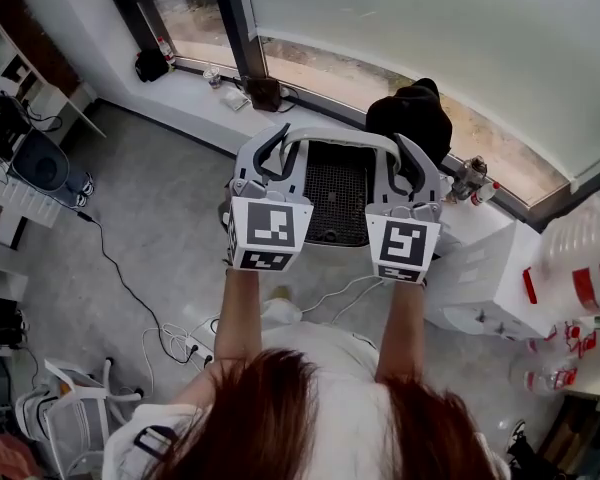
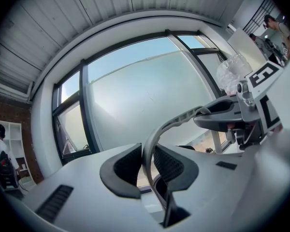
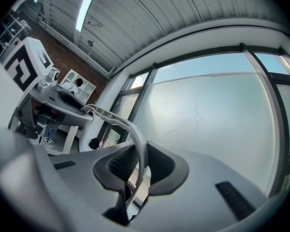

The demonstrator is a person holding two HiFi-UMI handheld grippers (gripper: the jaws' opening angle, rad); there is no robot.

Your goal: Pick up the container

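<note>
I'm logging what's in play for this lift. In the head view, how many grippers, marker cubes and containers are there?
Grippers: 2 (left gripper, right gripper)
Marker cubes: 2
Containers: 1 (mesh container, held by its handle)
Total: 5

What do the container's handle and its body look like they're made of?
The handle looks like pale grey moulded plastic with a matte finish, going by the ribbed cut-outs along its arc. The container is black with a fine grid floor. That could be perforated plastic or wire mesh; the head view leaves it open.
</note>
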